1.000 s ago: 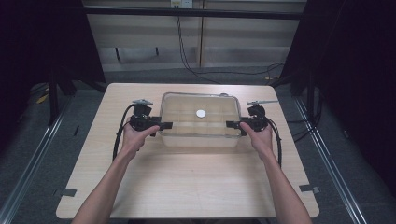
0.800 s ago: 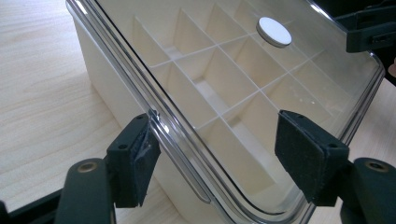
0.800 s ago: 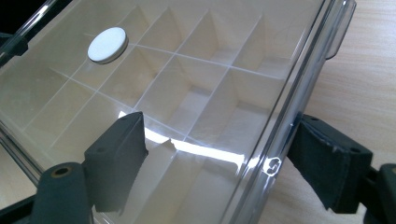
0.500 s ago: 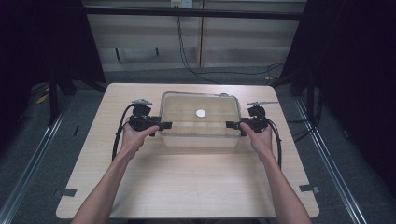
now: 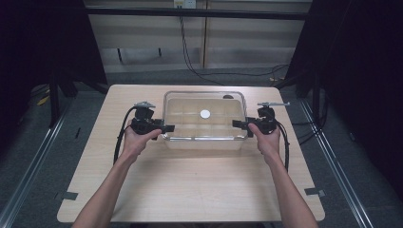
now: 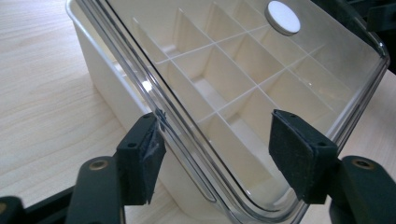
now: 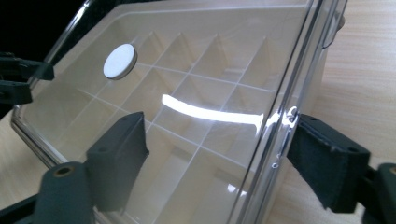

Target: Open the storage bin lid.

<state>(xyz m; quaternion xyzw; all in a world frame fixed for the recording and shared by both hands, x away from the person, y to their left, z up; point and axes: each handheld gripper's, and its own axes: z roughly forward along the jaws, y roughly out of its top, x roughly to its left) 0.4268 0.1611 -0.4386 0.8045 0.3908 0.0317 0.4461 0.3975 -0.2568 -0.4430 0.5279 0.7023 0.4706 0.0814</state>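
A clear-lidded white box (image 5: 204, 137) with several inner compartments stands at the table's far middle. A white round disc (image 5: 205, 114) sits on its lid (image 6: 261, 60). My left gripper (image 5: 167, 128) is at the box's left end, and in the left gripper view (image 6: 224, 158) it is open, its pads (image 6: 144, 158) on either side of the lid's near corner. My right gripper (image 5: 236, 124) is at the right end, open (image 7: 215, 158), with the lid's edge (image 7: 280, 116) against one pad (image 7: 327, 158). The disc (image 7: 119, 60) also shows there.
The light wooden table (image 5: 190, 185) has bare room in front of the box and at both sides. Each gripper trails a black cable (image 5: 119, 137). Beyond the far edge are a dark floor, more cables and metal rails.
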